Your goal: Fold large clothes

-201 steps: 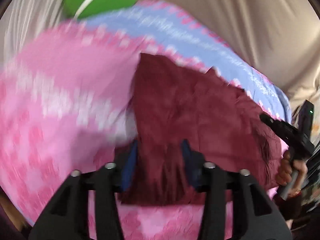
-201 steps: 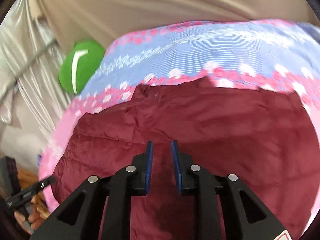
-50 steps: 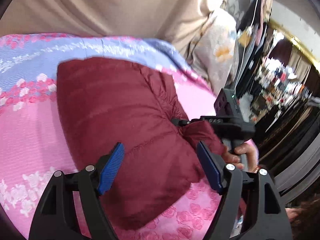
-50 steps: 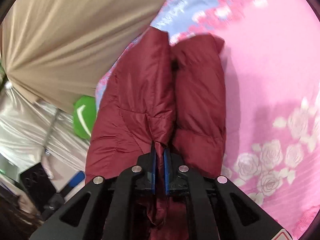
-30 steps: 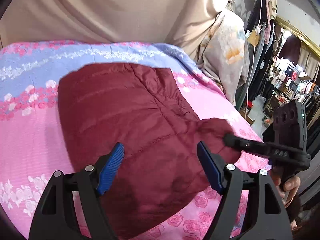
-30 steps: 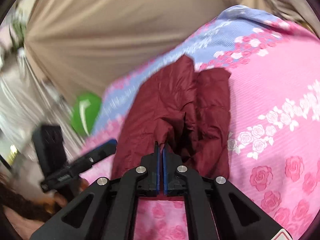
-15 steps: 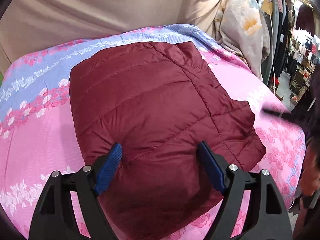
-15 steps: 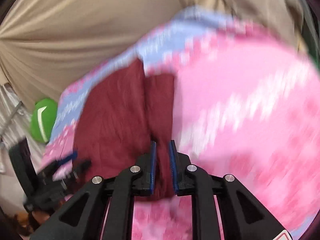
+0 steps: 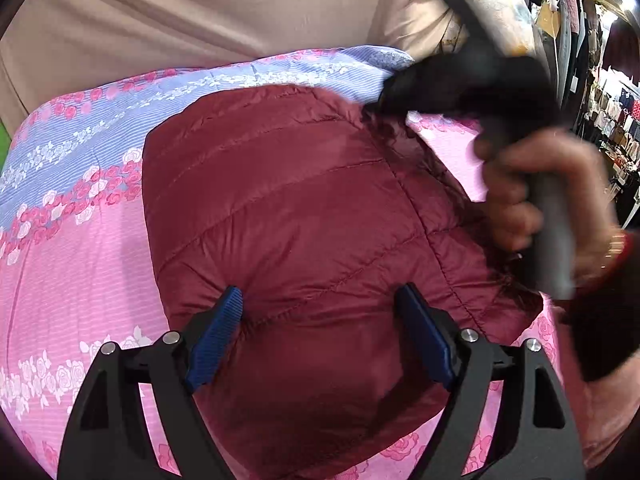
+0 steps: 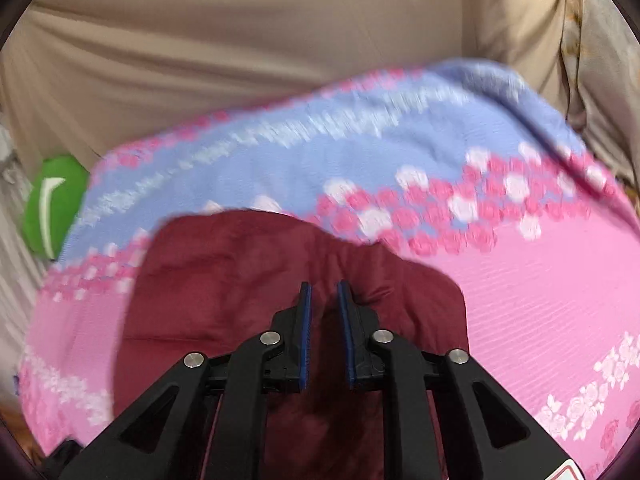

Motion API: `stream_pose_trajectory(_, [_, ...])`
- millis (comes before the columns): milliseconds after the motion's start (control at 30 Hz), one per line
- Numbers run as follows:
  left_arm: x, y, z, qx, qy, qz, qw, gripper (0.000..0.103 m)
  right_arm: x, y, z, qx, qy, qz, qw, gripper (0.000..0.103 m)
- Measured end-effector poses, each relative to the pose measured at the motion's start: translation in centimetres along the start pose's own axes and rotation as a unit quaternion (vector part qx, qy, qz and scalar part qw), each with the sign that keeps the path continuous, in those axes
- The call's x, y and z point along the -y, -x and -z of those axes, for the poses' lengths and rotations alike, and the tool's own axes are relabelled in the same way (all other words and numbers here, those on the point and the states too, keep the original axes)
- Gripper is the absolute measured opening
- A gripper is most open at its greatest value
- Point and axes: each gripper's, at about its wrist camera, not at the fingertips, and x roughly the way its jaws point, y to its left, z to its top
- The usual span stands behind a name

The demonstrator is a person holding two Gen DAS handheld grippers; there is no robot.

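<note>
Floral bedspread bears folded maroon jacket.

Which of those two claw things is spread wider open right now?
The left gripper: its blue pads stand far apart over the maroon puffer jacket. The right gripper leaves only a narrow gap between its pads.

One maroon jacket, one floral bedspread, two grippers, one green cushion.

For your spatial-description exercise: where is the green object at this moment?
In the right wrist view, the green object sits at the far left, just beyond the floral bedspread's blue end, below the beige curtain.
</note>
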Motion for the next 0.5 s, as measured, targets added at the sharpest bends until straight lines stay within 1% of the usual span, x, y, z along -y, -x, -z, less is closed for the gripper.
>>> stream_pose_trajectory(33, [0.0,0.1,-0.1,0.002,-0.001,0.006,1.0,0.079,0.8,-1.8,0.5,-0.014,-0.007,0.012,1.0,0.001])
stream_pose_trajectory(67, [0.0,0.3,-0.1,0.007,-0.002,0.011,0.9999,0.079,1.5,-3.0,1.0,-0.025,-0.016,0.015,0.999,0.0])
stream_pose_trajectory(100, [-0.1,0.8,-0.3,0.016,-0.001,0.016,0.9997,0.079,2.5,-4.3,1.4,-0.033,-0.033,0.005,0.999,0.0])
stream_pose_trajectory(167, [-0.3,1.6,-0.5,0.026,0.007,0.019,0.9994,0.079,3.9,-4.9,2.0,-0.035,-0.061,-0.017,0.997,0.0])
stream_pose_trajectory(200, [-0.6,2.0,-0.7,0.029,0.014,0.023,0.9992,0.079,4.1,-4.9,2.1,-0.035,-0.065,-0.021,0.997,0.0])
stream_pose_trajectory(233, [-1.1,2.4,-0.9,0.031,0.025,0.027,0.9989,0.079,4.0,-4.3,2.1,-0.033,-0.064,-0.014,0.997,0.0])
stream_pose_trajectory(267, [-1.7,2.8,-1.0,0.032,0.034,0.028,0.9985,0.079,3.8,-3.2,2.1,-0.025,-0.061,-0.004,0.998,0.0])
stream_pose_trajectory(300, [-2.2,3.2,-1.1,0.034,0.041,0.025,0.9982,0.079,3.6,-2.0,2.3,-0.015,-0.06,0.0,0.998,0.005])
stream_pose_trajectory(333, [-2.9,3.5,-1.1,0.034,0.047,0.019,0.9981,0.079,3.2,0.6,2.6,0.008,-0.059,-0.015,0.998,0.014])
stream_pose_trajectory(400, [-4.1,3.9,-0.9,0.031,0.054,0.005,0.9981,0.079,2.4,4.9,3.8,0.041,-0.046,-0.04,0.997,0.014])
stream_pose_trajectory(433, [-4.5,3.9,-0.7,0.027,0.058,0.002,0.9979,0.079,1.7,7.5,4.9,0.056,-0.029,-0.041,0.997,0.014])
stream_pose_trajectory(500, [-5.1,3.5,-0.1,0.011,0.066,0.002,0.9978,0.079,0.5,10.3,7.1,0.06,0.001,-0.043,0.997,0.014])
